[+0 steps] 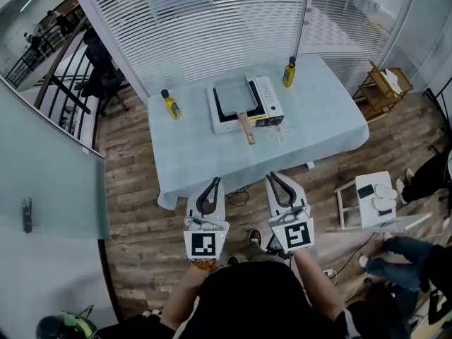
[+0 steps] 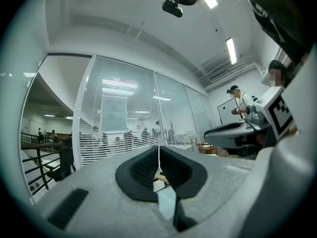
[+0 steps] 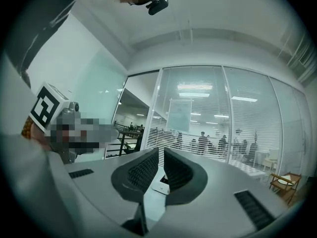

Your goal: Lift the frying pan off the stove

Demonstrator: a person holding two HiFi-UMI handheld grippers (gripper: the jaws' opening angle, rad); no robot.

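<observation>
While both claws are clenched on nothing, the lift is not yet begun.

- Left gripper [image 1: 211, 189], right gripper [image 1: 278, 186]: jaws together and empty, side by side at the near edge of the table [image 1: 205, 157].
- Frying pan [image 1: 232, 94]: sits on the white stove [image 1: 266, 99] at the table's far middle, well apart from both grippers.
  - Look: square, shallow and grey, with a pale wooden handle [image 1: 246, 126] pointing toward the person.
  - Handling (judged): rigid metal of moderate weight, likely to tip forward when raised.
  - Hold: grasp the handle close to the pan body, where the wood should give fair friction.
</observation>
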